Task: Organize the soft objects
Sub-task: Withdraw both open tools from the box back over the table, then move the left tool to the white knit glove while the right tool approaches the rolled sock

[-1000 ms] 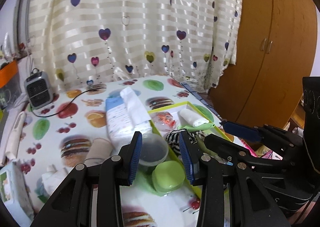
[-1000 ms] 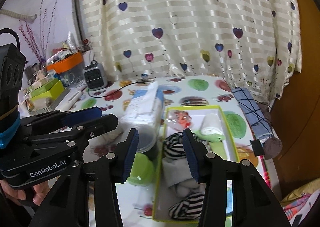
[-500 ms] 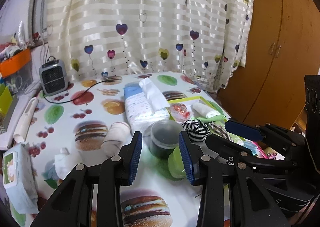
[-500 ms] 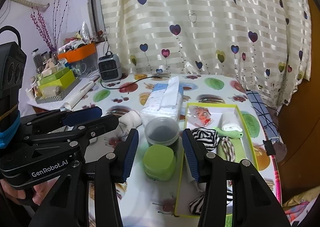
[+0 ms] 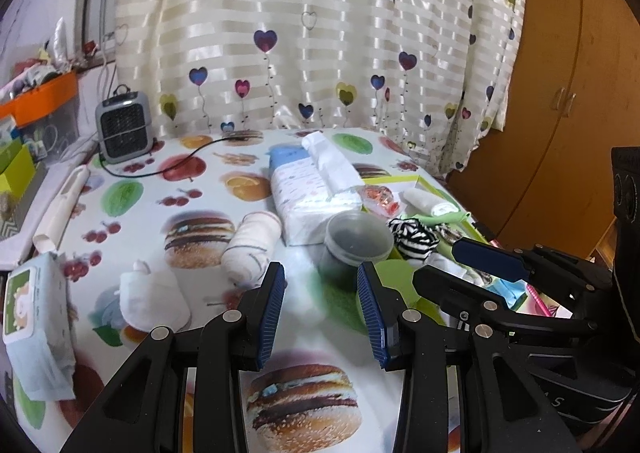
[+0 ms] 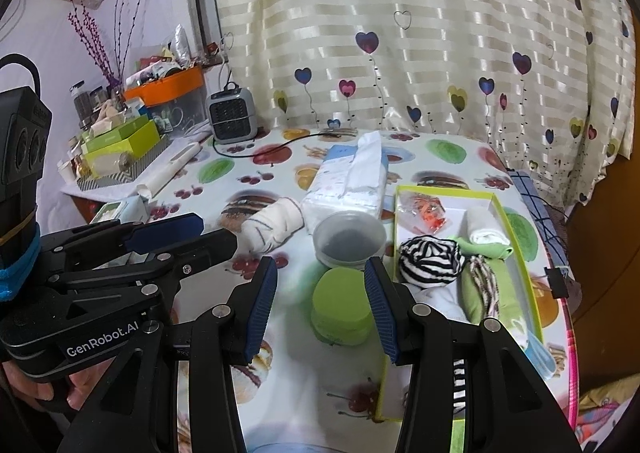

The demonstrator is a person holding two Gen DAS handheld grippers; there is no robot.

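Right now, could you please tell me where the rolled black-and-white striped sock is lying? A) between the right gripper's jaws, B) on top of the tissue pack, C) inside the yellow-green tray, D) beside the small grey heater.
C: the striped sock sits inside the yellow-green tray, next to a green cloth, apart from the tissue pack and the open right gripper.
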